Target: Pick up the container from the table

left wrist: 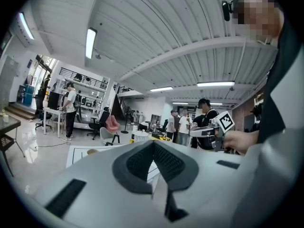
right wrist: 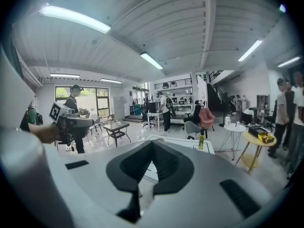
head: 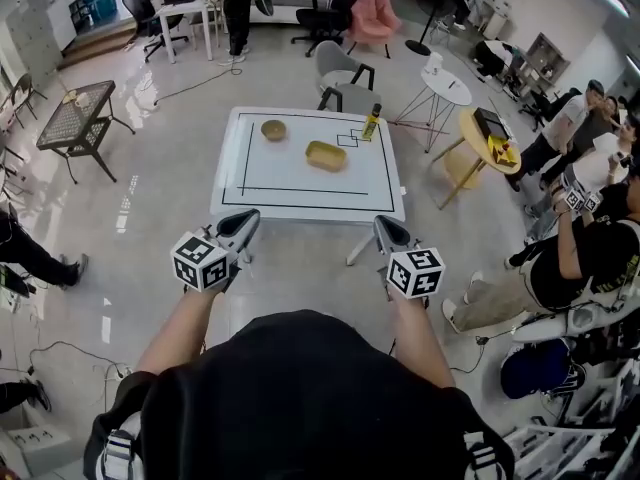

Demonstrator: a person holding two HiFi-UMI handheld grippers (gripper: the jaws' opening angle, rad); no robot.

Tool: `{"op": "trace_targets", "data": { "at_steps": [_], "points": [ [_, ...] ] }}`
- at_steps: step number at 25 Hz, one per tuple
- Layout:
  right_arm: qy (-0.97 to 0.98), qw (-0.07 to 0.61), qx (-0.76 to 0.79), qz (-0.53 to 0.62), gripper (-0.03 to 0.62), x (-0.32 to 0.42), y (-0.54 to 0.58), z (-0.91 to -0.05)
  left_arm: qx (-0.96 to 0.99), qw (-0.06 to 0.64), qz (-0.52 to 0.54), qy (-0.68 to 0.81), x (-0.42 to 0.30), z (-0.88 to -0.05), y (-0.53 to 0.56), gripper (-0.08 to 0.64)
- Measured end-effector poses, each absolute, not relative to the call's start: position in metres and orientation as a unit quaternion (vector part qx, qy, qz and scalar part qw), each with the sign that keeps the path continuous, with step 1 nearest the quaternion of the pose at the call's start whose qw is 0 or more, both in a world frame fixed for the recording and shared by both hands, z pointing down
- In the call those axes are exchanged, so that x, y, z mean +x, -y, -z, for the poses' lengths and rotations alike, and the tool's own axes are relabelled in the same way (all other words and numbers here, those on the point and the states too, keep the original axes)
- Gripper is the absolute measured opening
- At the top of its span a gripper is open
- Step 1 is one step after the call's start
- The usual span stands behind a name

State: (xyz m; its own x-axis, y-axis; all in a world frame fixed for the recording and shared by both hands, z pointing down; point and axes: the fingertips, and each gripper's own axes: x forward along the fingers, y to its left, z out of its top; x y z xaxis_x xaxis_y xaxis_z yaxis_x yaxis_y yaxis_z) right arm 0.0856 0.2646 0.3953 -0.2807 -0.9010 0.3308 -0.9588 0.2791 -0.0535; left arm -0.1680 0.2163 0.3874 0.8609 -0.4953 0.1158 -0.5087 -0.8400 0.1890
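A yellow oval container (head: 326,155) lies near the middle of a white table (head: 300,190) marked with black lines. A round tan bowl (head: 273,129) sits behind it to the left. A yellow bottle (head: 371,122) stands at the far right corner and also shows in the right gripper view (right wrist: 201,142). My left gripper (head: 250,220) and right gripper (head: 384,224) are held side by side close to my body, short of the table's near edge. Both are shut with nothing between their jaws, as the left gripper view (left wrist: 154,144) and the right gripper view (right wrist: 152,144) show.
Grey and pink chairs (head: 340,68) stand behind the table. A round white side table (head: 446,86) and a yellow round table (head: 488,133) are at the right, and a black mesh table (head: 75,113) is at the left. People (head: 580,253) sit and stand close by on the right.
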Motion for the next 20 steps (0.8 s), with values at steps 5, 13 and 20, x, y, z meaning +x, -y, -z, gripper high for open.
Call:
{"op": "trace_targets", "data": {
  "at_steps": [5,13,20],
  "points": [
    [0.791,0.125,0.586,-0.121,0.005,0.085,-0.265,-0.395,0.958,0.112,-0.035,0.261,-0.169,-0.393,-0.219,0.006],
    [0.792,0.130,0.582,-0.130,0.005,0.089,-0.253,-0.406,0.958,0.112,-0.044,0.261,-0.163,-0.396,-0.208,0.006],
    [0.795,0.135,0.576,-0.135,0.005,0.099,-0.225,-0.411,0.956,0.113,-0.047,0.268,-0.155,-0.399,-0.187,0.006]
  ]
}}
